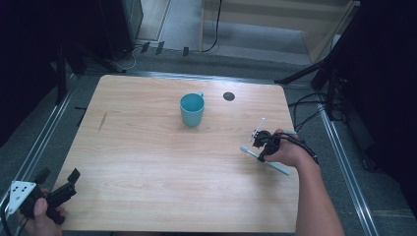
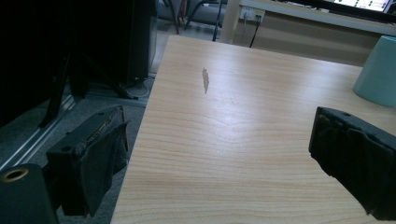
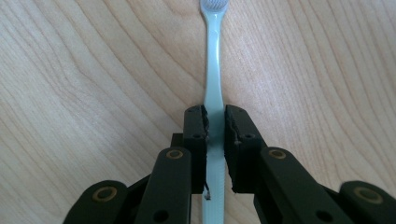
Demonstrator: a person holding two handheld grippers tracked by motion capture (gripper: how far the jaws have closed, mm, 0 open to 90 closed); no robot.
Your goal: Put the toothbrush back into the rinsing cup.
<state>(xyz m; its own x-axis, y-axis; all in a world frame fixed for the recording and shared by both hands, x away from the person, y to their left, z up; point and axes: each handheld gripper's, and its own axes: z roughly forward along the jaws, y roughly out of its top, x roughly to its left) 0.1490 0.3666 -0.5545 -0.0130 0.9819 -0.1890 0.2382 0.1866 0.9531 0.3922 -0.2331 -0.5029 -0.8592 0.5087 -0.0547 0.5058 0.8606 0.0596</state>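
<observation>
toothbrush (image 3: 214, 70) flat on table (image 3: 93, 70), handle clamped between right gripper (image 3: 215, 122) pads

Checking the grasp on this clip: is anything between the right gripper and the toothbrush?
No. The right gripper is already shut on the toothbrush handle, pads on either side, as it lies on the table.

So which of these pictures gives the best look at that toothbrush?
The right gripper view: the toothbrush runs up the frame, its handle pinched by the right gripper, bristles at the top. The high view shows it small, lying on the table under the hand.
</observation>
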